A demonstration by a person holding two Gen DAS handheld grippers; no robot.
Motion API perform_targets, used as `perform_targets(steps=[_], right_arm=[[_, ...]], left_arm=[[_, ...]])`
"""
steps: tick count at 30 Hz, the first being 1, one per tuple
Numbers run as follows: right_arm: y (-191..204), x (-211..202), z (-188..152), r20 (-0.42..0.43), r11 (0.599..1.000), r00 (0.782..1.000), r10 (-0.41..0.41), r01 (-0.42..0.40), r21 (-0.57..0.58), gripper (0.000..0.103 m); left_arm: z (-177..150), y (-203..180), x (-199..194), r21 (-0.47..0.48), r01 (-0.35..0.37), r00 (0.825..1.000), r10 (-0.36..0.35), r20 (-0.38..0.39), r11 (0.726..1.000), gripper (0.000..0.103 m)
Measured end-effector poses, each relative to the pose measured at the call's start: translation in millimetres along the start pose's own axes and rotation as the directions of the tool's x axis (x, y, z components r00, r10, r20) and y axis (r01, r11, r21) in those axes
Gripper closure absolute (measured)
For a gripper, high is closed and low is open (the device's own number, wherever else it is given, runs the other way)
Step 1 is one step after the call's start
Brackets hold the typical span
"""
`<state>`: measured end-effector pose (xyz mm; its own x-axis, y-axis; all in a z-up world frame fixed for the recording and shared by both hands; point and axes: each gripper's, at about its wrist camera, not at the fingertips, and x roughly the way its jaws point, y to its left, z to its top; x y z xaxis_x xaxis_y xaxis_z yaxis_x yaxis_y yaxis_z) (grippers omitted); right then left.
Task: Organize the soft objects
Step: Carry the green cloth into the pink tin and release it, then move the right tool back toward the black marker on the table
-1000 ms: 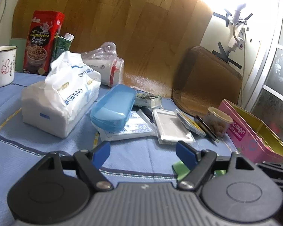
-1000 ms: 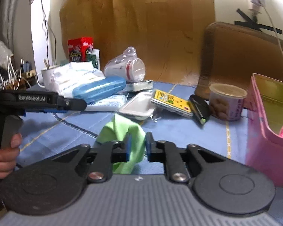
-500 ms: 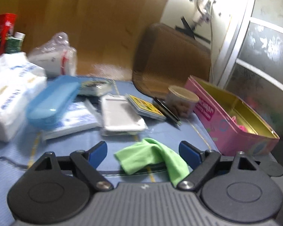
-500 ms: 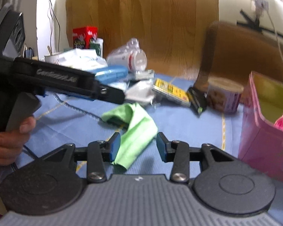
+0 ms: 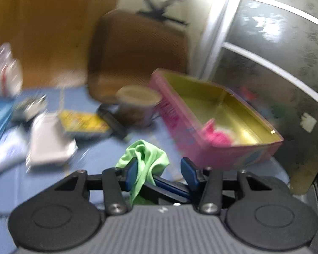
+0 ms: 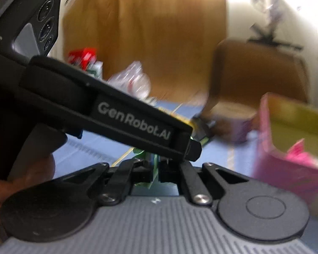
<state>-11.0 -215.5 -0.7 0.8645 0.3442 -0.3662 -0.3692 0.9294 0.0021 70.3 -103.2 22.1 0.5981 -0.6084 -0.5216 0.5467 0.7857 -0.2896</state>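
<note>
I have my right gripper (image 6: pixel 156 169) clenched on the green cloth (image 5: pixel 145 156) between my left gripper's (image 5: pixel 159 171) released jaws, so both tools may foul, dropping it short of the pink box (image 5: pixel 220 148)

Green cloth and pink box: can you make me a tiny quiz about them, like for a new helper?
1. True or false: the pink box is empty.
2. What is the right gripper pinching? A) a cup B) the green cloth C) a pen
3. Fill in: on the left gripper, the jaws stand ____.

Key:
1. False, a pink soft thing lies inside.
2. B
3. open
</note>
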Motion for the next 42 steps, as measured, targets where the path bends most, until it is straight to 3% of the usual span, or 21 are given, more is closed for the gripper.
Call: perform_targets(steps=[5,10,12,13,14,15,16,18,23,27,31,34,38,39,42], right_arm=[[-38.8,-29.9,14.1,0.114,0.991,0.985,-0.127,0.122,0.051,0.096],[-78.2,-42.5,16.7,0.146,0.966,0.957,-0.249,0.236,0.106,0.096],[-93.7,-42.9,13.6,0.137,0.951,0.945,-0.298,0.282,0.127,0.096],[-100.7,-41.0,11.4,0.126,0.941,0.936,-0.328,0.313,0.129,0.095],[-107.6,-38.6,9.3,0.109,0.929,0.926,-0.361,0.346,0.131,0.093],[-115.2,-35.9,7.0,0.091,0.912,0.912,-0.401,0.387,0.138,0.091],[-123.1,-35.2,4.4,0.079,0.89,0.893,-0.443,0.428,0.16,0.079],[-135.6,-37.6,0.9,0.057,0.865,0.878,-0.475,0.454,0.214,0.063],[-141.6,-54.5,-3.1,0.093,0.834,0.855,-0.51,0.465,0.297,0.063],[-127.3,-59.3,0.0,0.141,0.86,0.873,-0.466,0.409,0.305,0.063],[-103.3,-45.4,14.5,0.165,0.915,0.918,-0.362,0.315,0.254,0.063],[-73.5,-31.3,22.0,0.157,0.958,0.955,-0.253,0.225,0.179,0.063],[-41.9,6.1,28.9,0.083,0.989,0.988,-0.131,0.124,0.081,0.063],[-36.8,18.5,30.0,0.057,0.992,0.991,-0.118,0.115,0.057,0.063],[-36.2,59.4,34.4,-0.03,0.992,0.992,-0.12,0.121,0.028,0.063]], left_arm=[[33.0,-50.5,13.6,0.102,0.067,0.997,-0.071,0.041,0.993,0.058],[49.7,-95.1,47.5,0.191,0.105,0.992,-0.116,0.047,0.976,0.058],[52.8,-104.5,64.0,0.196,0.115,0.992,-0.123,0.031,0.974,0.054],[53.8,-107.7,71.7,0.194,0.106,0.993,-0.113,0.025,0.975,0.045],[53.0,-110.0,74.7,0.192,0.091,0.995,-0.097,0.024,0.977,0.037],[52.2,-110.2,78.6,0.188,0.071,0.997,-0.077,0.026,0.98,0.035],[50.9,-108.5,80.2,0.182,0.06,0.998,-0.066,0.026,0.982,0.031],[46.7,-100.0,79.0,0.163,0.041,0.999,-0.046,0.028,0.986,0.026],[36.5,-64.8,55.7,0.111,-0.014,0.999,0.01,0.041,0.994,0.025],[16.6,-25.9,23.9,0.076,-0.068,0.996,0.064,0.055,0.995,0.025],[-7.3,21.5,-5.7,0.028,-0.184,0.982,0.183,0.045,0.983,0.026],[-23.5,60.9,-25.9,-0.029,-0.287,0.957,0.288,0.036,0.957,0.026],[-43.3,105.5,-44.7,-0.09,-0.436,0.898,0.44,0.028,0.896,0.025],[-46.2,113.2,-46.2,-0.113,-0.444,0.893,0.449,0.02,0.889,0.025],[-47.9,128.7,-55.5,-0.205,-0.398,0.91,0.414,0.039,0.894,0.026]])
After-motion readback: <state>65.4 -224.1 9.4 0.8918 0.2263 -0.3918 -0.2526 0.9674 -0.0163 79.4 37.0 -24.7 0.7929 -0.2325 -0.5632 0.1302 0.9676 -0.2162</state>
